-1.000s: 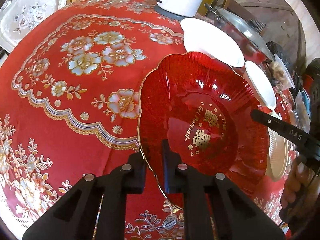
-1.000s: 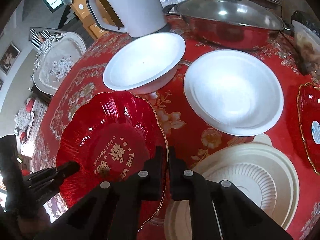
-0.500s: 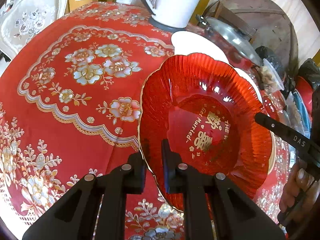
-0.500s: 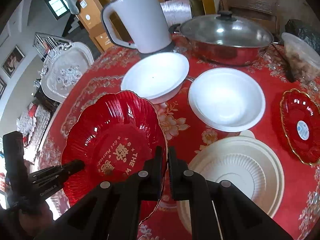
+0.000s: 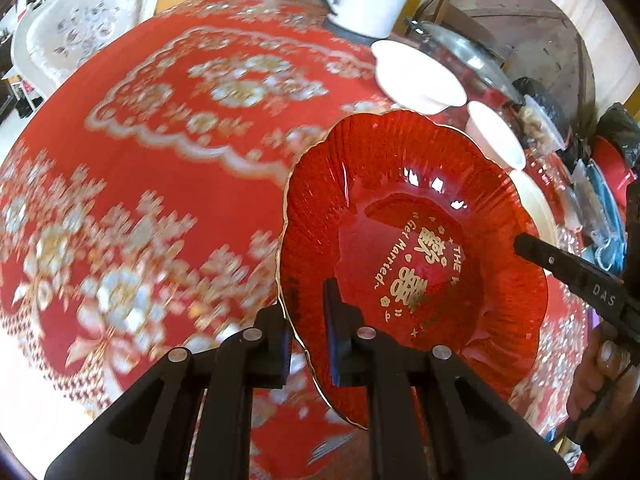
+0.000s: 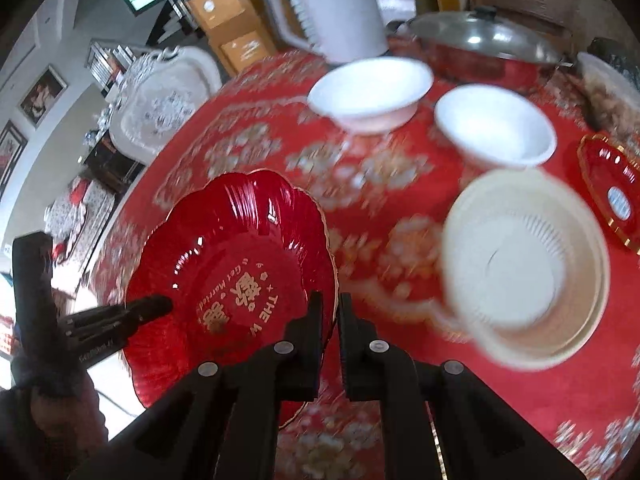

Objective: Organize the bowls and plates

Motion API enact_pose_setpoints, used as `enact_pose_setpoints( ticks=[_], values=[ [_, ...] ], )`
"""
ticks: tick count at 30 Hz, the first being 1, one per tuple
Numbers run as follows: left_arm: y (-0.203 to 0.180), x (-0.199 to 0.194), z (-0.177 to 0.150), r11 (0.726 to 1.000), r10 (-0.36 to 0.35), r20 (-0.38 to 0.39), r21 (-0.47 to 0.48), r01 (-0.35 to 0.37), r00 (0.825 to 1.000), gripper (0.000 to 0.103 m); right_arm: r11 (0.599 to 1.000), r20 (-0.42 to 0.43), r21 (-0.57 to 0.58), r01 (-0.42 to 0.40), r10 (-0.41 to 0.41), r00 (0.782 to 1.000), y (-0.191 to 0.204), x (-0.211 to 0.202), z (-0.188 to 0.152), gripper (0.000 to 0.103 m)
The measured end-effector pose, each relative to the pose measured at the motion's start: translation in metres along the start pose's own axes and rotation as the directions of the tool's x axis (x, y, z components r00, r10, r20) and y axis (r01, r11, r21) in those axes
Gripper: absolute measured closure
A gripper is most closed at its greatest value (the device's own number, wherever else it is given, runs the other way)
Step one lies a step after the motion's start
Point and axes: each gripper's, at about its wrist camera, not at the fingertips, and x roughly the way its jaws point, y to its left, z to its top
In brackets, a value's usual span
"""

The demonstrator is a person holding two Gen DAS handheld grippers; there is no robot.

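Since a second ago the red plate (image 5: 412, 248) has risen off the tablecloth (image 5: 160, 184) and away from the cream plates (image 6: 524, 268), now well right of the right gripper (image 6: 329, 314). It hangs in the air, its opposite rims pinched in narrow jaws by that gripper and the left gripper (image 5: 306, 344). Likely it is being carried to a stack. Left of the jaws the cloth lies open; two white bowls (image 6: 370, 94) crowd ahead.
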Motion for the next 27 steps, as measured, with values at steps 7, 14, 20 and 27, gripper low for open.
enact_pose_setpoints(
  ticks=[7,14,20,27],
  values=[
    [0.021,0.002,-0.017,0.999,0.030,-0.013,-0.027,-0.030,0.999,0.091,1.000,-0.041,-0.022,0.003,-0.004,0.999,0.013,0.013,-0.017,0.095],
    [0.021,0.010,-0.020,0.999,0.034,-0.033,-0.015,-0.034,0.999,0.091,1.000,-0.059,-0.013,0.018,-0.019,0.998,0.013,0.018,-0.023,0.094],
    [0.021,0.016,-0.019,0.999,0.051,-0.047,-0.008,-0.051,0.998,0.090,1.000,-0.075,-0.013,0.019,-0.020,0.997,0.012,0.022,-0.026,0.094],
    [0.019,0.021,-0.018,0.997,0.078,-0.056,-0.003,-0.078,0.995,0.089,1.000,-0.073,-0.020,0.008,-0.009,0.997,0.013,0.023,-0.029,0.089]
  ],
)
